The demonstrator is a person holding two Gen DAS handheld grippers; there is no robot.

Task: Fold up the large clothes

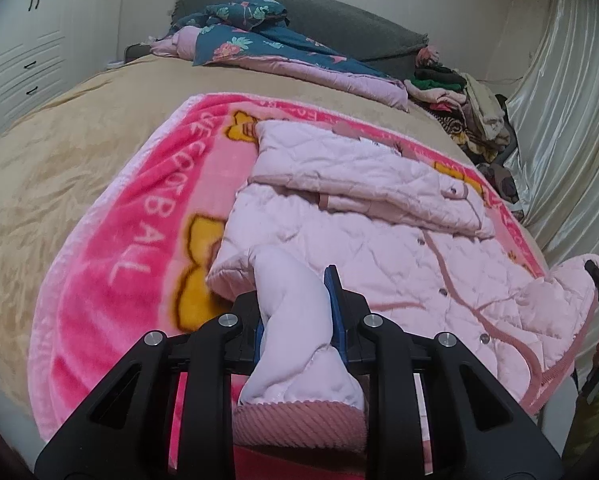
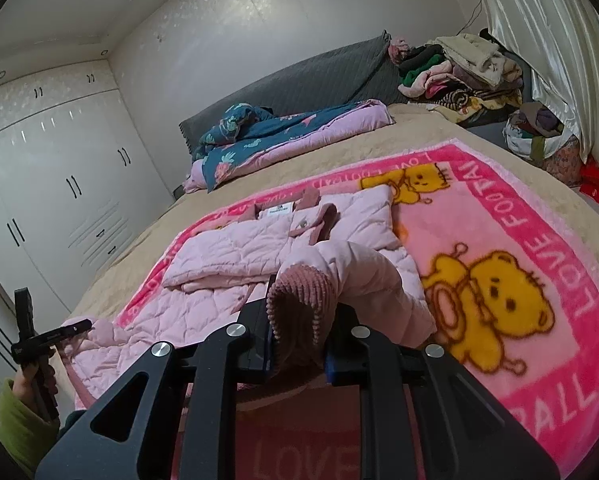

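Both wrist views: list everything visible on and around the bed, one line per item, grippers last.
quilted jacket: one, pale pink, spread on the blanket, one sleeve folded across it
blanket: one, bright pink with yellow bears, on the bed
bedspread: one, beige, covering the bed
floral quilt: one, dark blue and lilac, bunched by the headboard
headboard: one, grey, at the far wall
clothes pile: one, mixed colours, far corner by the curtain
curtain: one, cream, beside the bed
wardrobe: one, white, along the wall
left gripper: one, black, shut on the jacket's hem corner
right gripper: one, black, shut on the ribbed hem
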